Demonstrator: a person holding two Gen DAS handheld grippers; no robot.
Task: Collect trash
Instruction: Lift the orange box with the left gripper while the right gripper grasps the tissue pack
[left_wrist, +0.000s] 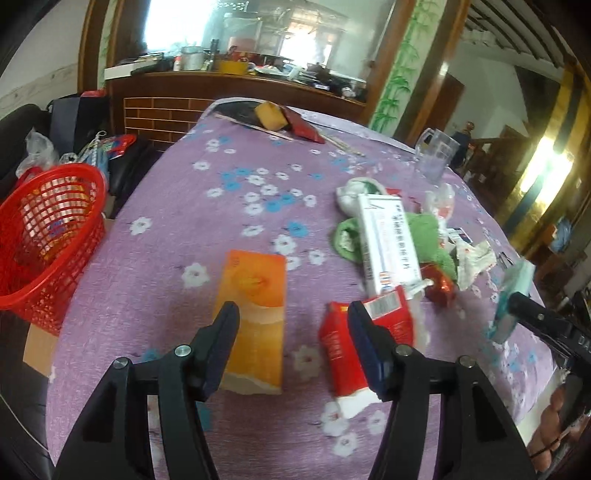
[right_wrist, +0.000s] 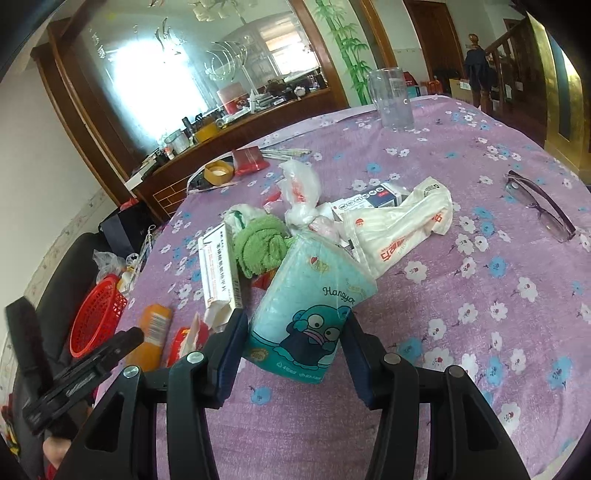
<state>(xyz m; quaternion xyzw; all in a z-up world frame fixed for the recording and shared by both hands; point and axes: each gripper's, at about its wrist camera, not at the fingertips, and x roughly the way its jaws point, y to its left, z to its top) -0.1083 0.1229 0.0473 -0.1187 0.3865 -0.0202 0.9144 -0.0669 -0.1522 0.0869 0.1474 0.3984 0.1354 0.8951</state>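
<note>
Two jaws of the right gripper (right_wrist: 293, 325) clamp a teal tissue pack (right_wrist: 310, 306), soft and light, best held mid-body. Left gripper (left_wrist: 291, 317) gapes between orange box (left_wrist: 255, 314) and red carton (left_wrist: 364, 343); basket (left_wrist: 48, 236) sits left.

Before the matt black plastic right gripper (right_wrist: 293, 328) stands a glossy film-wrapped teal tissue pack (right_wrist: 310, 314) on the soft purple flowered cloth tablecloth (right_wrist: 461, 332), beyond it a fuzzy green towel (right_wrist: 260, 245), crinkled white plastic bags (right_wrist: 399, 225) and a clear plastic cup (right_wrist: 390, 99).
</note>
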